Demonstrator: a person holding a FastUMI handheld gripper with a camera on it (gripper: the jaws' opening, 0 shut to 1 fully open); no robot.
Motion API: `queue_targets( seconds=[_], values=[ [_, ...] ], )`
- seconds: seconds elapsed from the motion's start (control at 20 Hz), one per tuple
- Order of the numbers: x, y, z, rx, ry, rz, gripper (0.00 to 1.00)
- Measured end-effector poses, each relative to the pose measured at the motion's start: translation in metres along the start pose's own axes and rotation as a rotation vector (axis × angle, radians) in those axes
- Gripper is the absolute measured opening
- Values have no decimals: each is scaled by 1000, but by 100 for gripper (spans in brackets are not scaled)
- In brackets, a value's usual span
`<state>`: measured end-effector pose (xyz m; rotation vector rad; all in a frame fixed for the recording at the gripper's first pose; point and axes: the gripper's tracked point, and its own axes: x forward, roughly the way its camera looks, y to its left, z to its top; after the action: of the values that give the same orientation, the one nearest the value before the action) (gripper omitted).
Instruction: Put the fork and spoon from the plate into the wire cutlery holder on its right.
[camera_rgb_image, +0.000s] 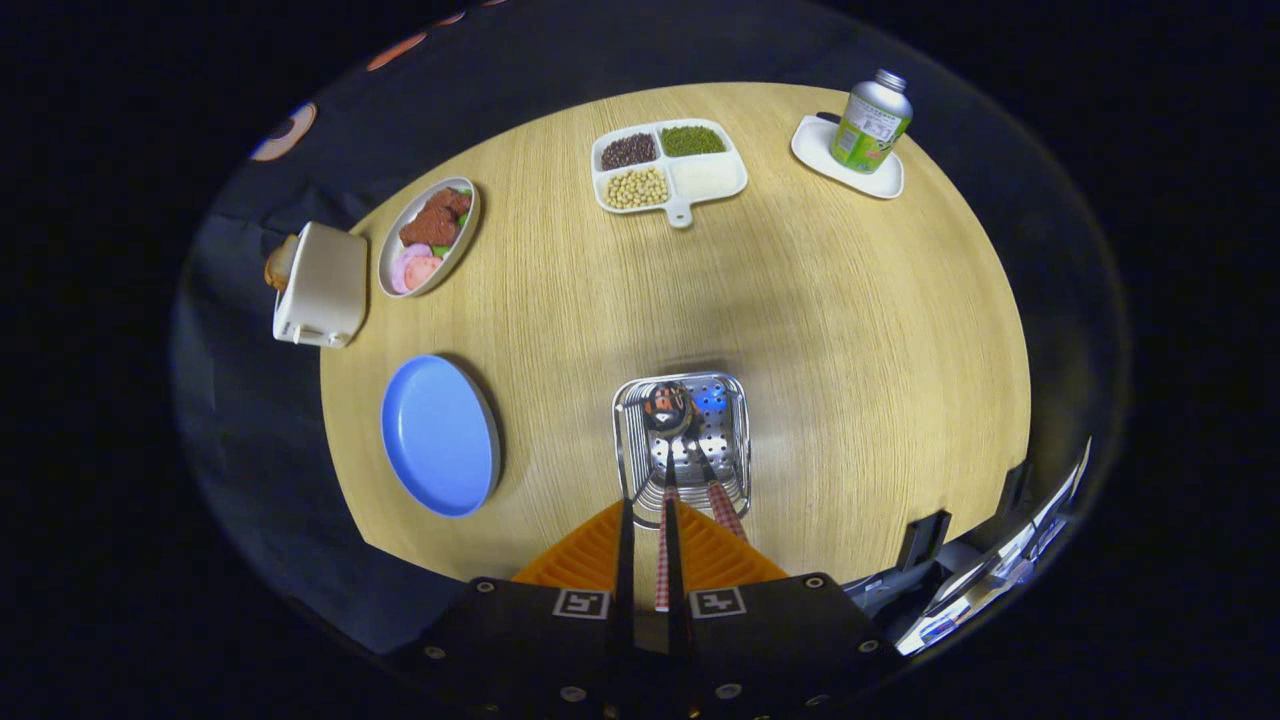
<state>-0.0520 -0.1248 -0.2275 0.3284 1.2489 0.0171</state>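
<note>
My gripper (650, 515) is shut on the checked handle of the spoon (668, 410), whose shiny bowl hangs over the open top of the wire cutlery holder (628, 440) just ahead of the fingers. A second checked-handled utensil, the fork (722, 505), stands inside the holder and leans out to the right of my fingers. The blue plate (438, 435) lies to the left of the holder with nothing on it.
A white toaster (322, 285) with bread stands at the table's left edge, next to an oval dish of food (430, 235). A divided tray of beans (668, 165) sits at the far side, and a can (870, 125) on a white coaster at far right.
</note>
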Motion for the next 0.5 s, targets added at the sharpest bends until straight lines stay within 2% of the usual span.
queue_targets(
  seconds=[0.1, 0.2, 0.25, 0.3, 0.35, 0.5],
  values=[
    [-14, 1, 20, 2, -113, -4, 24],
    [-31, 3, 42, 3, -247, -18, 40],
    [-40, 3, 55, -4, -318, -29, 51],
    [-51, 4, 68, -2, -396, -34, 57],
    [-63, 5, 78, 2, -465, -31, 67],
    [-91, 11, 98, 17, -629, -13, 83]
  ],
)
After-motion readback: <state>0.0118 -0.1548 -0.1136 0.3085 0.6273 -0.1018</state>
